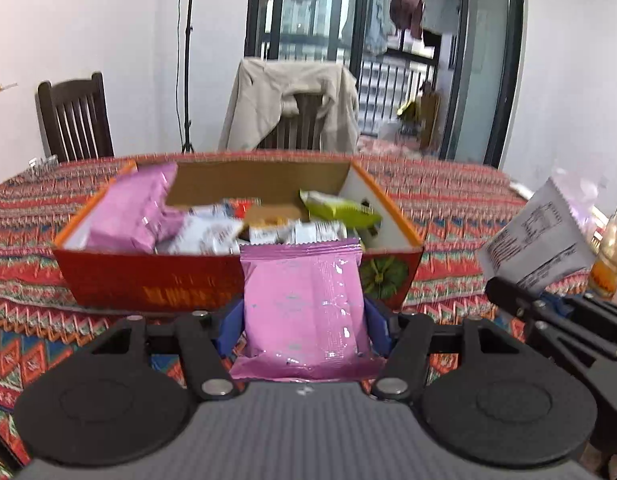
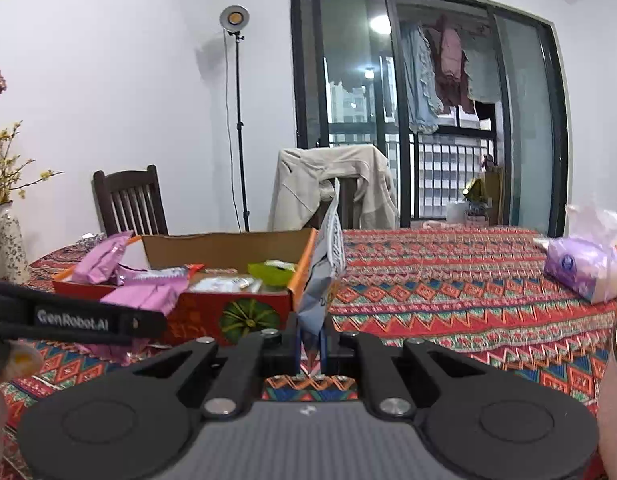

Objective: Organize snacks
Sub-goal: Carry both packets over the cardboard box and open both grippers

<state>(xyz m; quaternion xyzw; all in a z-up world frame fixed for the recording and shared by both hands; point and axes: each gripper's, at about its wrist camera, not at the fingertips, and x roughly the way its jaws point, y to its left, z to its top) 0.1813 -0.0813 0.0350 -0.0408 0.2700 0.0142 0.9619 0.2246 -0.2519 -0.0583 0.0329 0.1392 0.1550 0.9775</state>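
Patterned tablecloth (image 1: 448, 208) carried the snack box (image 1: 148, 280). Left gripper (image 1: 304, 320) jaws clamped a pink packet (image 1: 304, 300); right gripper (image 2: 311, 344) jaws pinched a white packet (image 2: 328, 256).

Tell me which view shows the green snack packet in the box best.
The left wrist view: the green snack packet lies open to sight at the right end of the box. In the right wrist view it is smaller, its lower part behind the box wall.
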